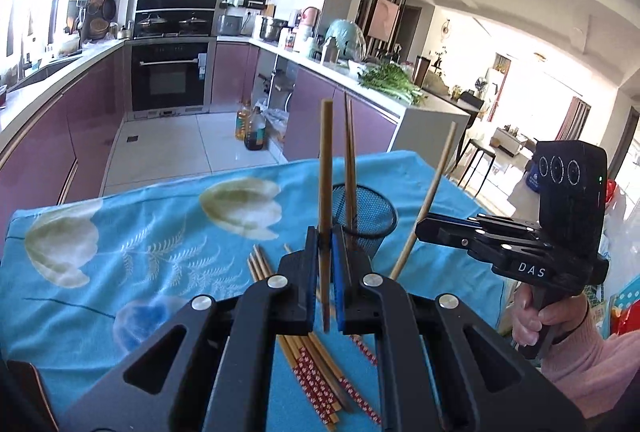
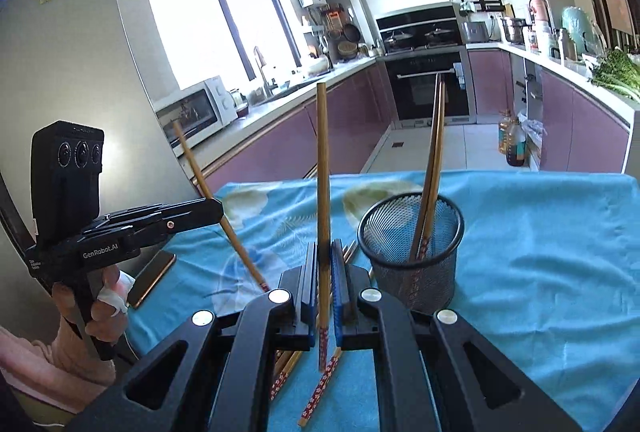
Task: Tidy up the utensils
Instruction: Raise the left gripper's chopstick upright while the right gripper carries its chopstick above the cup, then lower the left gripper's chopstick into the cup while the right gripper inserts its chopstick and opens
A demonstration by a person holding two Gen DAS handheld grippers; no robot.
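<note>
Each tool pinches one chopstick upright: the left tool holds its chopstick and the right tool holds its own chopstick, probably for dropping into the mesh cup just beyond on the tabletop, where two stand already. More chopsticks lie loose nearby.

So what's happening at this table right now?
A person is sorting chopsticks into a black mesh cup on a blue floral tablecloth. Each hand-held gripper is shut on one chopstick held roughly upright above the table: the left hand-held gripper grips one, the right hand-held gripper another. Two chopsticks already stand in the cup. More loose chopsticks lie on the cloth.
</note>
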